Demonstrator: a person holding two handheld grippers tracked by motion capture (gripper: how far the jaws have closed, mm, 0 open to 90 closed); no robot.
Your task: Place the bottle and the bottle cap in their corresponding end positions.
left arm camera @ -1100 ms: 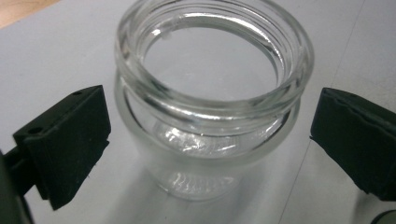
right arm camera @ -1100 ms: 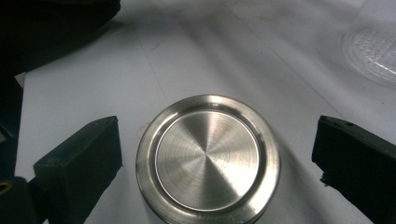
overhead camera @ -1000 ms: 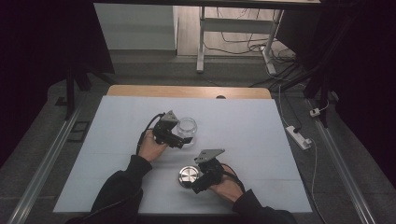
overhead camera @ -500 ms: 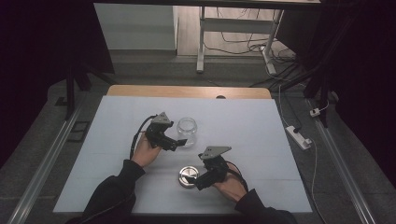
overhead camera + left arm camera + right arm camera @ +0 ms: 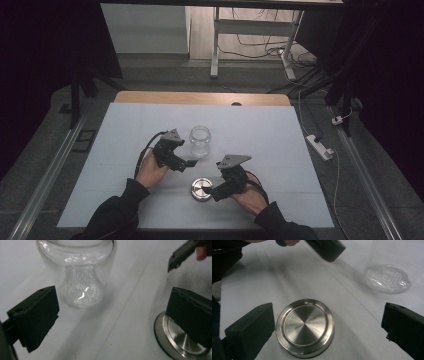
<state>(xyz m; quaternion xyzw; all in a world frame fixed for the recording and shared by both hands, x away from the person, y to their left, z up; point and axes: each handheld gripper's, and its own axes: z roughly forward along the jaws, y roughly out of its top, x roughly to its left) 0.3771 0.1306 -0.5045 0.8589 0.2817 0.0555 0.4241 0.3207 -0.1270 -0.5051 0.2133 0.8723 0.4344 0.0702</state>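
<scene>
A clear, lidless glass jar (image 5: 200, 140) stands upright mid-table. A round steel lid (image 5: 201, 190) lies flat on the white table nearer the person. My left gripper (image 5: 184, 159) is open and empty, just left of and below the jar. In the left gripper view the jar (image 5: 80, 277) stands beyond the gap (image 5: 112, 312), and the lid (image 5: 175, 340) is partly behind the right jaw. My right gripper (image 5: 214, 190) is open right beside the lid. In the right gripper view the lid (image 5: 305, 327) lies between the wide jaws (image 5: 329, 325), untouched, with the jar base (image 5: 387, 277) farther off.
The white table top (image 5: 280, 135) has a wooden strip (image 5: 200, 98) along its far edge. A power strip (image 5: 319, 146) lies on the floor to the right. A metal stand (image 5: 215, 40) and cables sit beyond the table.
My left gripper has drawn back from the jar toward the person, leaving the jar standing where it was. The right gripper has stayed by the lid.
</scene>
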